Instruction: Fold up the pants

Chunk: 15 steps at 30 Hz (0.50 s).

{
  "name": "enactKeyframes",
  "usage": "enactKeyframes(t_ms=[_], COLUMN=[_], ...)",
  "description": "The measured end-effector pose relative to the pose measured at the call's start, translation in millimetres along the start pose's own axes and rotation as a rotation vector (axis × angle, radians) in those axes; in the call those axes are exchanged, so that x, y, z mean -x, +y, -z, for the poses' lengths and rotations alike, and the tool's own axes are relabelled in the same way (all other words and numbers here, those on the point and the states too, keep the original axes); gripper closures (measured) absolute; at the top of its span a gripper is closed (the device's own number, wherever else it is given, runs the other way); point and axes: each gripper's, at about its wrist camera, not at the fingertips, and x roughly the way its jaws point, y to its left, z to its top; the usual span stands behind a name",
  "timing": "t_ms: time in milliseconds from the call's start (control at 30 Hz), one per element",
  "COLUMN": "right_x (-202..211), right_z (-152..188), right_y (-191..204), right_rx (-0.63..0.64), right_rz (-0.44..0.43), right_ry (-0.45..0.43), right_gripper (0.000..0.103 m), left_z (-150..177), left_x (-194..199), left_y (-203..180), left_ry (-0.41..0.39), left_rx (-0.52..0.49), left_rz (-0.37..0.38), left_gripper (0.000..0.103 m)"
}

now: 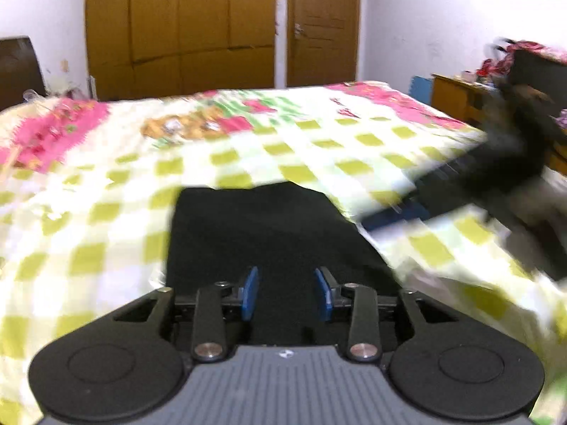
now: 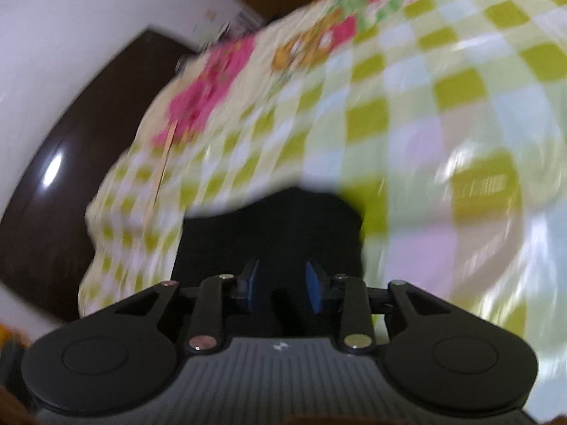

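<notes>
The black pants (image 1: 269, 233) lie folded into a compact dark block on the checkered bedspread (image 1: 106, 212), straight in front of my left gripper (image 1: 287, 292). Its blue pads (image 1: 250, 292) stand apart with nothing between them, just above the near edge of the cloth. The right gripper shows blurred at the right of the left wrist view (image 1: 460, 184), over the bed. In the right wrist view the right gripper (image 2: 281, 285) is open over the pants (image 2: 273, 226), pads apart and empty. Both views are motion-blurred.
The bed fills most of both views, with a dark headboard (image 2: 53, 163) on the left. Wooden wardrobe doors (image 1: 180, 28) and a door (image 1: 322, 24) stand behind the bed. A wooden side table (image 1: 457, 95) with clutter stands at the right.
</notes>
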Motion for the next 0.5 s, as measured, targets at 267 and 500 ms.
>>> enactKeyframes(t_ms=[267, 500], right_x=[-10.8, -7.2], right_z=[56.3, 31.6], right_y=[29.1, 20.5], right_rx=[0.064, 0.032], right_rz=[0.048, 0.129], right_ry=[0.122, 0.039], right_gripper=[0.068, 0.057], left_z=[18.0, 6.3], left_x=[-23.4, -21.8], left_y=[16.7, 50.9], left_ry=[0.080, 0.023], left_rx=[-0.022, 0.078], left_rz=[-0.030, -0.100], left_gripper=[0.050, 0.049])
